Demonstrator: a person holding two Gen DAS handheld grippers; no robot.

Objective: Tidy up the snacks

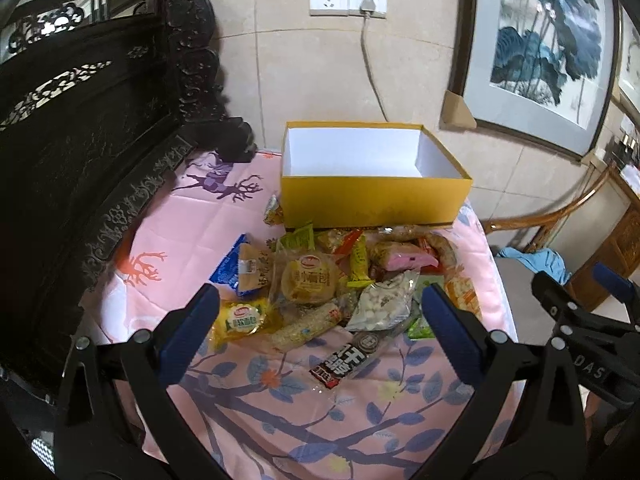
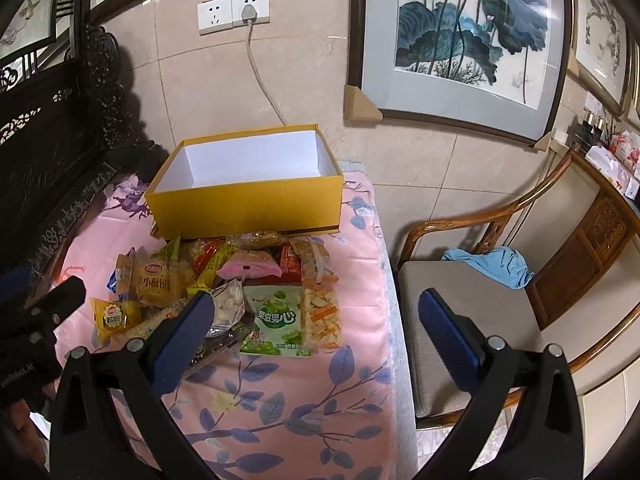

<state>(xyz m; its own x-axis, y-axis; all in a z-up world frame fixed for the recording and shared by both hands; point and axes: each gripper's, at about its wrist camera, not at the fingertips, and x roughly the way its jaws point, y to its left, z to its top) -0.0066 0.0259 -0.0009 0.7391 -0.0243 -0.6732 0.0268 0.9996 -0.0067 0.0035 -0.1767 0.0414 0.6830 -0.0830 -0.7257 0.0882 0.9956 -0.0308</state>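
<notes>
Both grippers wide open, holding nothing: left gripper hovering over the near edge of the snack pile, right gripper off toward the table's right edge, half over a chair. Snacks heaped on pink cloth, just in front of the yellow box. Box open, white inside, bare.

Soft, even indoor light is seen — glare on the framed painting, edges strongly bowed and darkly vignetted.
</notes>
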